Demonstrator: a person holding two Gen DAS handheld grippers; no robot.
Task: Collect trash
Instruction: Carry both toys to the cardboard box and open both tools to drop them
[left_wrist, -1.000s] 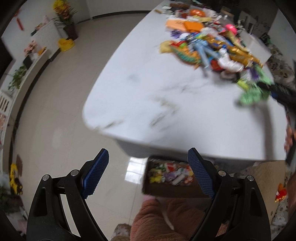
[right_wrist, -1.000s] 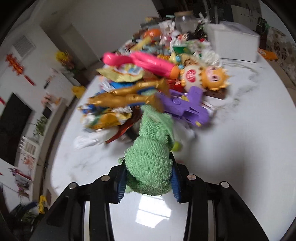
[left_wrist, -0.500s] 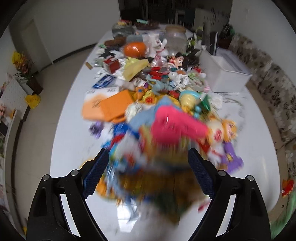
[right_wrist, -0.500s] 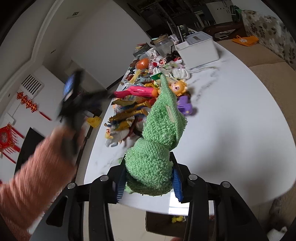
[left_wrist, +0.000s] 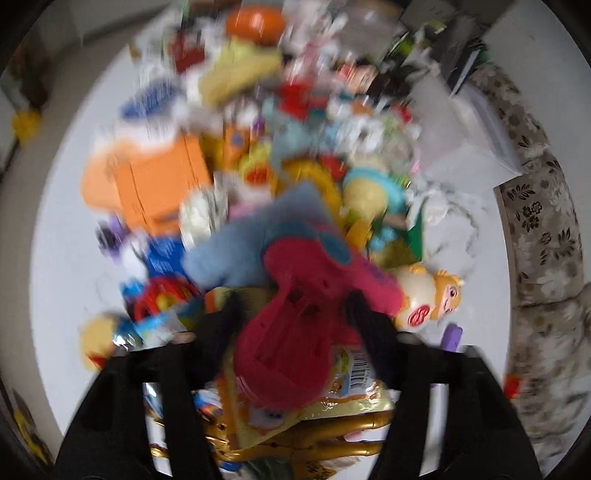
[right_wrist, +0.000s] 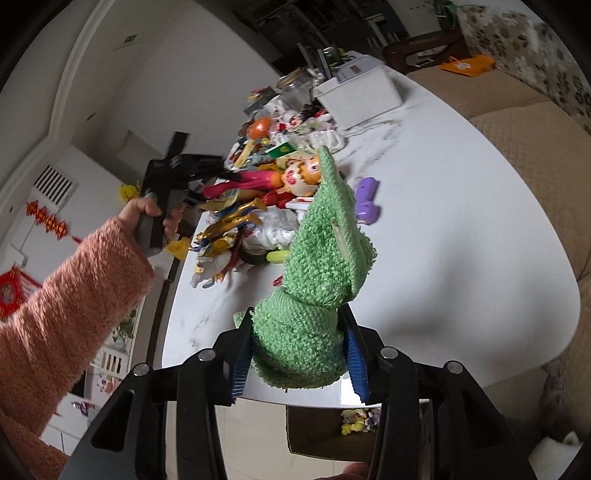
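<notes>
In the blurred left wrist view a pink plastic toy (left_wrist: 295, 332) lies on top of the pile of toys and wrappers. My left gripper (left_wrist: 295, 299) points down over it. Its jaws are closing, with the toy between them and filling most of the gap. In the right wrist view that left gripper (right_wrist: 210, 177) is held by a hand in a fuzzy pink sleeve (right_wrist: 74, 295), at the end of the pink toy (right_wrist: 255, 181). My right gripper (right_wrist: 295, 314) is shut on a green knitted cloth (right_wrist: 321, 258), which stands up from the pads above the table's near edge.
The white marble table (right_wrist: 461, 240) carries a long heap of toys and packets. A white bin (right_wrist: 358, 92) stands at its far end. A cardboard box (right_wrist: 332, 428) with wrappers in it sits on the floor below the near edge. A sofa (right_wrist: 517, 129) runs along the right.
The left gripper swung from over the floor box to the pile and came down around the pink toy. The right gripper lifted the green cloth off the table and drew back to the near edge.
</notes>
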